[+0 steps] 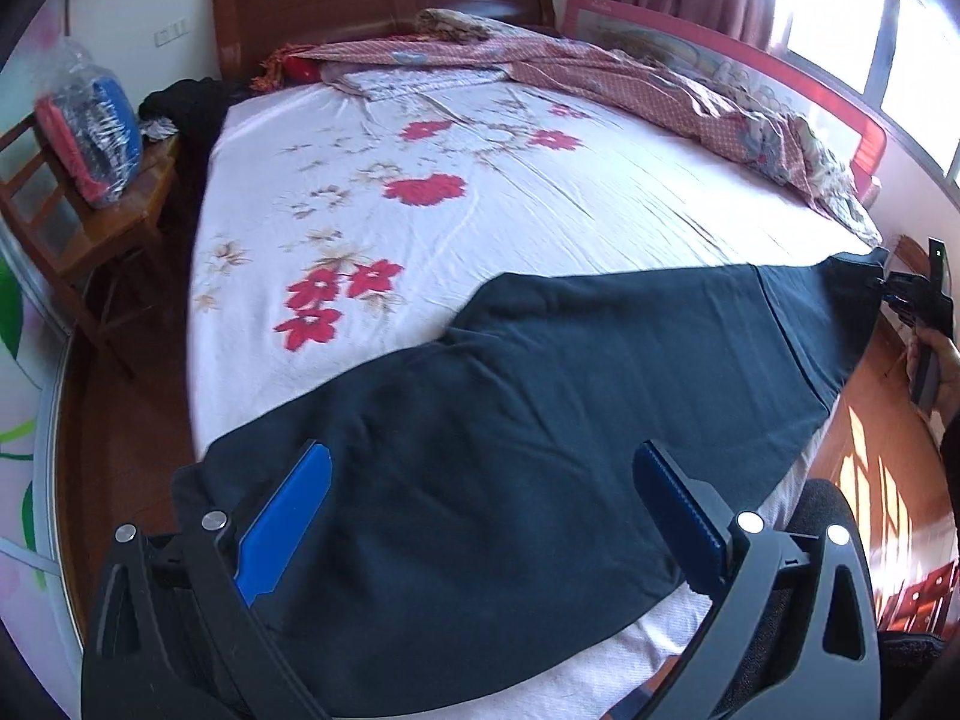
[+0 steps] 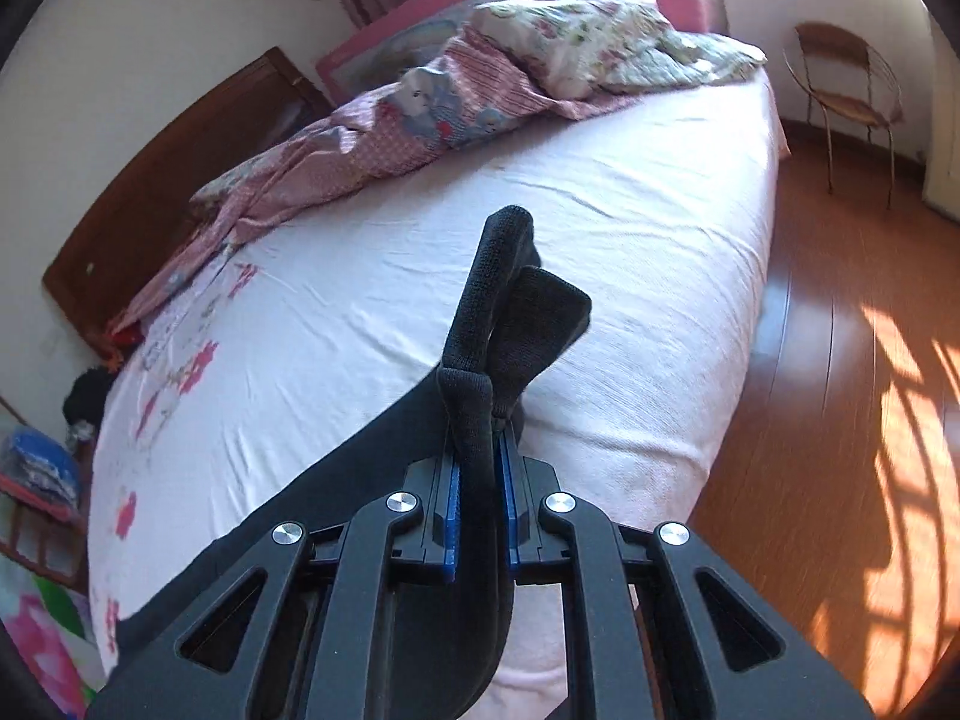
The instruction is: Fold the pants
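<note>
From the left wrist view, going left to right: at the upper left I see a wooden chair holding a plastic-wrapped bundle. The centre is filled by a bed with a white sheet printed with red flowers, and a crumpled pink quilt pushed to the upper right, leaving the sheet free as a folding surface. The dark pants lie spread across the lower half of the frame, from lower left up to the right edge. My left gripper sits at the bottom with its blue fingers wide apart, straddling the cloth and pressing on nothing; I judge it is placed to take this end. At the far right edge my right gripper, in a hand, holds the far end of the pants, so the fabric runs stretched between the two.

From the right wrist view: the headboard runs down the left, the sheet fills the middle, a metal chair stands at upper right on sunlit wooden floor. At lower centre the right gripper is clamped on a bunched edge of the pants, which sticks up above the pads; the grip looks firm enough to lift that end
</note>
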The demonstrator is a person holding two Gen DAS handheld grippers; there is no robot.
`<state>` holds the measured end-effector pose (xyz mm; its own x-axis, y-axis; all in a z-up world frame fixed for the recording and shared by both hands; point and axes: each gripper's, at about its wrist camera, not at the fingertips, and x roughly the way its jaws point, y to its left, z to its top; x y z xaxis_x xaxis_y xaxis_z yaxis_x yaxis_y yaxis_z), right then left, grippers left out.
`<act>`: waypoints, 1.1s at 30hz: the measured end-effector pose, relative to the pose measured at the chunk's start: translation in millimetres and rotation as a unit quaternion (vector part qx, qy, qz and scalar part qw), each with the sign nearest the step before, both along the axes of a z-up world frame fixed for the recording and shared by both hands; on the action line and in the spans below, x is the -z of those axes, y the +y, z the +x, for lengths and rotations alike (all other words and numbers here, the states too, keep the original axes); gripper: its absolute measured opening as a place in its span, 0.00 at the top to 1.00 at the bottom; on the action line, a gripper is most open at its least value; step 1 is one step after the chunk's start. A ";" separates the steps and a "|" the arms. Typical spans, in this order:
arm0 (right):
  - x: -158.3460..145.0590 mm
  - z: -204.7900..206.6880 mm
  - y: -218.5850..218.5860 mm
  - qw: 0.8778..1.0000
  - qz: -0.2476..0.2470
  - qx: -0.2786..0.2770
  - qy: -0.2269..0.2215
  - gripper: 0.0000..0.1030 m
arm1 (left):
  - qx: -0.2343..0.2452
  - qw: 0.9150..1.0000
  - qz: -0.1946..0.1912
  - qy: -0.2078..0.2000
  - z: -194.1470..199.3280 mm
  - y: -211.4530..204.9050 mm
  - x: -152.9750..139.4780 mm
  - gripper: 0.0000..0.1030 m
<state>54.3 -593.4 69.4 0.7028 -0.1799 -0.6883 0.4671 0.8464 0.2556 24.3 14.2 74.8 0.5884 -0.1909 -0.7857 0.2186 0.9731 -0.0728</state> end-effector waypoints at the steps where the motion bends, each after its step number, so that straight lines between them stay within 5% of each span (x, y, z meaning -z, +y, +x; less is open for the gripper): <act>1: -12.1 4.8 21.8 0.999 -0.029 -0.026 0.000 0.91 | -0.015 1.000 -0.004 -0.004 -0.4 10.9 -2.2 0.02; 6: -48.1 6.2 145.7 0.976 -0.157 -0.153 -0.006 0.91 | -0.074 0.997 -0.018 -0.022 -8.5 60.4 -8.4 0.02; 9: -41.8 -12.8 229.0 0.942 -0.244 -0.230 -0.002 0.91 | -0.098 0.994 -0.021 -0.032 -16.6 83.0 -9.8 0.02; 12: -2.8 -35.7 314.9 0.883 -0.348 -0.315 0.021 0.91 | -0.116 0.992 -0.028 -0.034 -23.9 100.6 -7.4 0.02; 18: 131.2 -77.0 409.0 0.717 -0.553 -0.412 0.097 0.91 | -0.141 0.988 -0.051 -0.023 -30.6 124.8 5.8 0.02; 25: 90.0 -95.1 417.7 0.701 -0.603 -0.379 0.032 0.91 | -0.150 0.987 -0.062 -0.013 -31.8 131.8 17.9 0.02; 27: 102.7 -101.5 422.6 0.684 -0.609 -0.400 0.034 0.91 | -0.150 0.986 -0.072 -0.007 -31.3 129.9 20.8 0.02; 29: 136.0 -102.7 421.7 0.657 -0.609 -0.434 0.099 0.84 | -0.144 0.987 -0.073 -0.006 -30.4 125.9 21.9 0.02; 31: 122.5 -109.4 419.1 0.671 -0.595 -0.435 0.083 0.83 | -0.137 0.988 -0.067 -0.008 -29.7 122.7 20.3 0.02; 33: 89.1 -111.2 411.2 0.722 -0.510 -0.460 0.082 0.64 | -0.135 0.989 -0.056 -0.017 -32.9 125.0 15.9 0.02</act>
<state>-56.9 -182.2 -19.7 0.7716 -0.1605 -0.6155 -0.4607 0.5261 -0.7148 -8.6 139.2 58.9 0.6561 -0.1074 -0.7470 -0.0445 0.9826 -0.1804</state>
